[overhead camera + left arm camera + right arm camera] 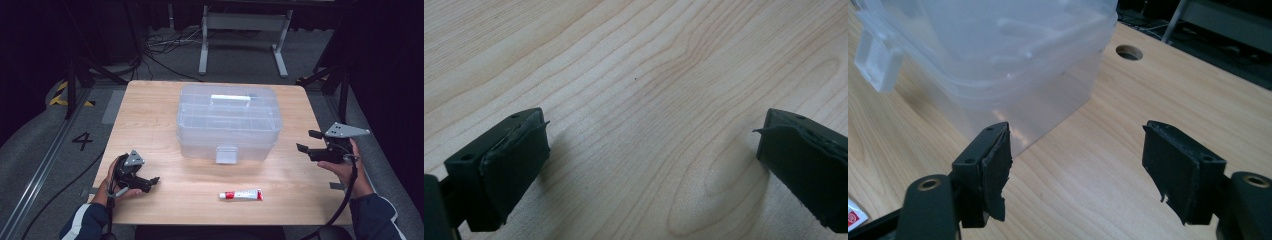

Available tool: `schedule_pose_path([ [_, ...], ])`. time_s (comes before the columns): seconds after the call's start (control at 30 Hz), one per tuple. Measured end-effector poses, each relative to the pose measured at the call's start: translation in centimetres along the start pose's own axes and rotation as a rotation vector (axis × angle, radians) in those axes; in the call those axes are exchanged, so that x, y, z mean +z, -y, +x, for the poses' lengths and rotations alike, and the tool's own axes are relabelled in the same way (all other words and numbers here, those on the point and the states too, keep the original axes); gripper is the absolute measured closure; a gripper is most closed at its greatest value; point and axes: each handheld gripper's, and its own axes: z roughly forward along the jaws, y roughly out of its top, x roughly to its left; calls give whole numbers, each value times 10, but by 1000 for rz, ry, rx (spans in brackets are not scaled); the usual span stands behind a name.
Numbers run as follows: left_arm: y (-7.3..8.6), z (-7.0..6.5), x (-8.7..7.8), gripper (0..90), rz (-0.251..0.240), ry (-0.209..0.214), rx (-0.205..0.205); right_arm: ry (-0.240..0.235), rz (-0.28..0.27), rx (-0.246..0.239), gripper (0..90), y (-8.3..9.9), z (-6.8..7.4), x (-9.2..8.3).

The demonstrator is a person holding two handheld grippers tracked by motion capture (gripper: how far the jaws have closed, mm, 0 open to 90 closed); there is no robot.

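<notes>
The clear plastic storage box (229,122) sits mid-table with its lid on, the front latch (226,154) facing me and the white handle (230,98) flat on top. My right gripper (306,141) hovers off the box's right end, jaws spread wide with nothing between them, aimed across at it. I judge the box is what I'm going for, so I want to come in level and square to the side wall, keep the jaws wide until they bracket a rim or the latch tab, and avoid nudging the box sideways, since that smooth plastic will likely slide on the wood. My left gripper (150,182) rests low near the table's (150,110) front left corner, jaws also wide apart and empty. A small red-and-white tube (241,194) lies near the front edge, apart from both of us.

The right gripper view gives me the box's near corner (1048,105) up close and a round hole in the table (1129,52) behind it. The left gripper view offers bare wood grain (644,100) between my pads. The high view alone lays out the spacing of everything.
</notes>
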Motion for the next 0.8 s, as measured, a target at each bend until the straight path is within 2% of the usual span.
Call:
schedule_pose_path([
  [0.13,0,0,0,6,-1,0,0,0,-22,-24,288,-13,2,-3],
  [0.8,0,0,0,6,-1,0,0,-18,-70,-79,299,-51,7,-5],
])
